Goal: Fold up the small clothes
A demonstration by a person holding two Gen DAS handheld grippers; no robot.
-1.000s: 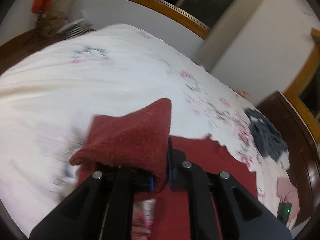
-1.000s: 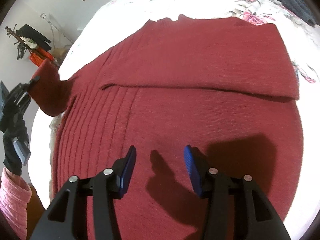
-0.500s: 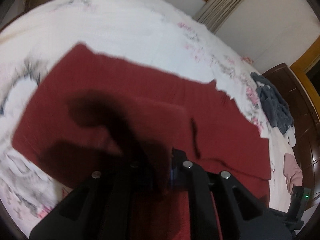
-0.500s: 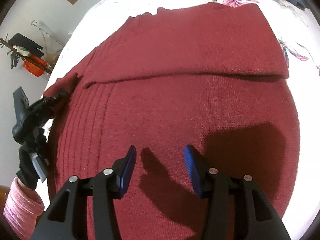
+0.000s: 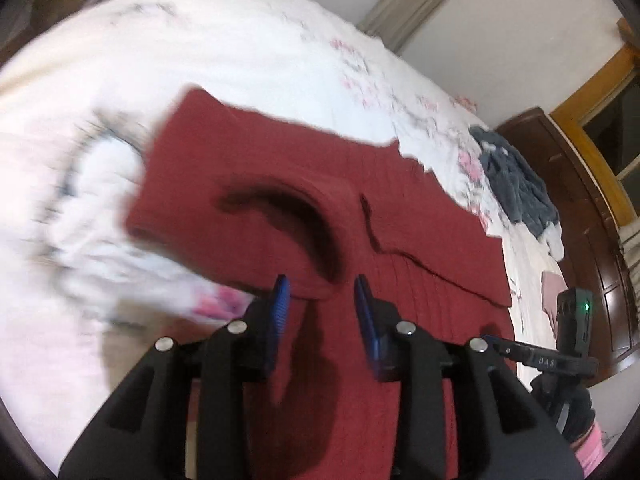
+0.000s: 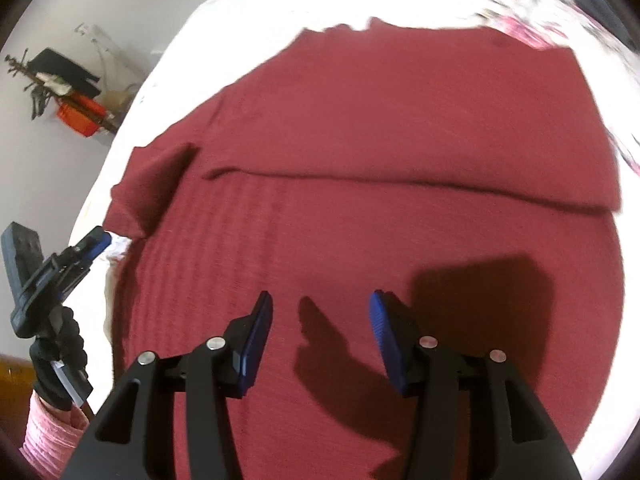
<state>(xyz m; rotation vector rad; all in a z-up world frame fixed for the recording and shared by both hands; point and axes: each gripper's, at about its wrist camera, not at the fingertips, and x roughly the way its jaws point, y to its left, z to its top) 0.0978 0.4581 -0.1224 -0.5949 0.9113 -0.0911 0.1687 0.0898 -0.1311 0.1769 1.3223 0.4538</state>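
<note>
- The red sweater (image 6: 400, 208) lies spread on the bed (image 5: 240, 40), its body flat under both my tools, with one flap laid across the upper part.
- My left tool (image 5: 322, 300) is wide open and holds nothing; its blue tips sit just above the edge of the sleeve (image 5: 224, 208), which lies doubled over the sweater's left side.
- My right tool (image 6: 320, 320) is wide open too, empty, hovering over the middle of the sweater.
- I judge the sleeves are folded in, so the fold of the body comes next. That calls for gripping the edge nearest me with both tools and carrying it over evenly.
- The sleeve lies lumpy, with a deep crease, and may need flattening first.
- The near edge of the sweater is hidden behind my tools in both views.
- The left view is blurred, so the sheet's pattern is hard to read.
- A dark garment (image 5: 516, 184) lies well apart near the bed's far side.
</note>
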